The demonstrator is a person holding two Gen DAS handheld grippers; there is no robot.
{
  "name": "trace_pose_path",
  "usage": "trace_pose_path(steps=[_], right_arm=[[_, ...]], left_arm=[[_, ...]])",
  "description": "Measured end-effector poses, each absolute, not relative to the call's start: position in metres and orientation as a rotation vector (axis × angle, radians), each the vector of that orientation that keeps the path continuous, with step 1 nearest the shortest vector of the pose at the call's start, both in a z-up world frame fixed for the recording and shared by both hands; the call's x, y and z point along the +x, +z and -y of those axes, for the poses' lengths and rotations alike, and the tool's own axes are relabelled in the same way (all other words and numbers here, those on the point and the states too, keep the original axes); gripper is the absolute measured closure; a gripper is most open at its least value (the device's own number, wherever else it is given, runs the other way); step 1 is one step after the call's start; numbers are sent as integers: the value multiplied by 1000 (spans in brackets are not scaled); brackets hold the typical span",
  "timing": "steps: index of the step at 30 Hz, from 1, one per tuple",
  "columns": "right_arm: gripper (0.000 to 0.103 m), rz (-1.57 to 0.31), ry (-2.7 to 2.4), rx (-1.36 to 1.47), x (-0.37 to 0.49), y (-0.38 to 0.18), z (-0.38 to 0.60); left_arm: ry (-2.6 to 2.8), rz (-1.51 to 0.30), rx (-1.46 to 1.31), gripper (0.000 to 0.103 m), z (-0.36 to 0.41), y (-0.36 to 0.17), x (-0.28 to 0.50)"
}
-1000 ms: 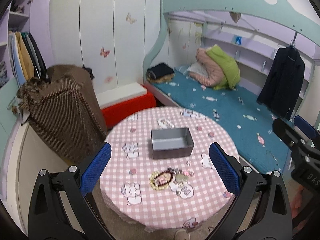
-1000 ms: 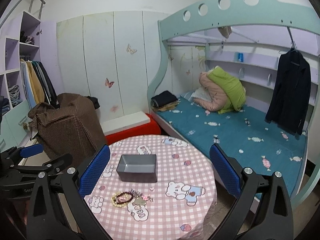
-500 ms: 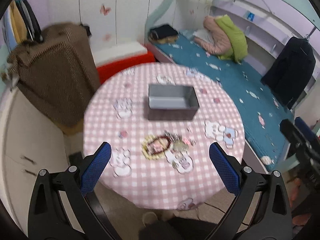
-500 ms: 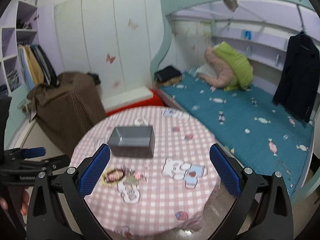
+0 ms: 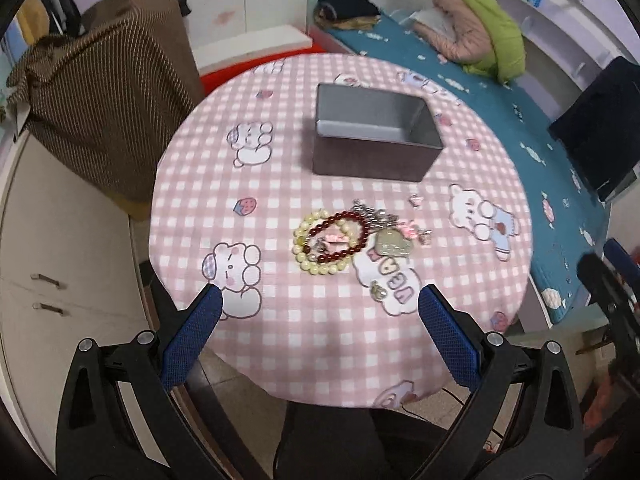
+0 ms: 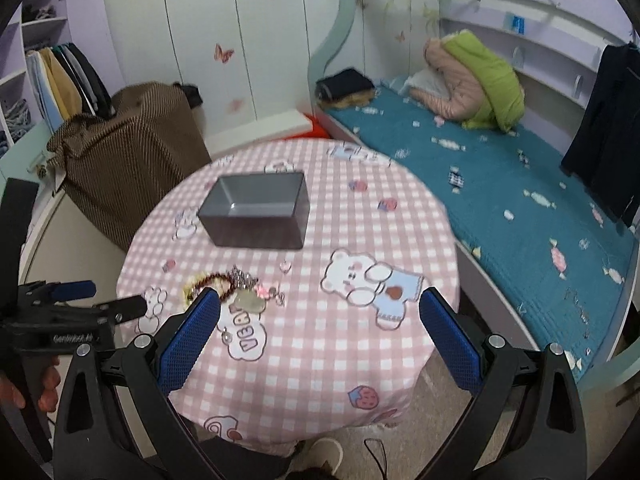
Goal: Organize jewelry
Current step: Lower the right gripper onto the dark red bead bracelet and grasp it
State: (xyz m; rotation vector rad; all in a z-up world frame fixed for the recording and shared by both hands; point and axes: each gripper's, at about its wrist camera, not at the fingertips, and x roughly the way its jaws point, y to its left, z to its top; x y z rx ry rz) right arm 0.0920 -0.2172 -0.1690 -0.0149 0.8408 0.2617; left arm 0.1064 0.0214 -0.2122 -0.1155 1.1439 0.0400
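From the left wrist view, the left tool (image 5: 319,300) hangs over the near edge of the round worktop (image 5: 280,340), its blue-padded jaws spread wide and holding nothing, tilted down so that it looks steeply onto the cloth. The jewelry lies in a small heap just beyond the jaws: a dark red bead bracelet (image 5: 338,235) laid over a pale yellow bead bracelet (image 5: 318,266), with a silvery chain (image 5: 370,213) and a pale green pendant (image 5: 393,243) touching them on the right, and a small charm (image 5: 377,289) a little nearer. The grey box (image 5: 376,132) stands farther back, open-topped and apparently empty, apart from the heap. The step in hand looks like the approach for a first pick; the next move calls for lowering onto one piece, probably a bracelet, and closing on its beads without dragging the tangled neighbours along. From the right wrist view, the right tool (image 6: 319,300) is also spread and empty, held more level and off toward the bed side of the worktop, with the heap partly hidden behind its left jaw and the box beyond. The left tool shows at the left edge there, gripped by a hand (image 6: 38,390) low in the corner.
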Motion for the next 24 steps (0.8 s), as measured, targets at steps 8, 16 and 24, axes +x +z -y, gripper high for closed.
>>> trace_pose_path(steps=[8, 16, 24], right_arm=[[8, -979, 355, 26, 125, -195, 192], [43, -1163, 500, 123, 161, -236, 143], [76, -1370, 559, 253, 186, -280, 109]], left_arm=[[22, -1225, -169, 6, -48, -246, 149], [-24, -1324, -160, 29, -73, -274, 186], [-102, -1393, -148, 46, -90, -290, 197]])
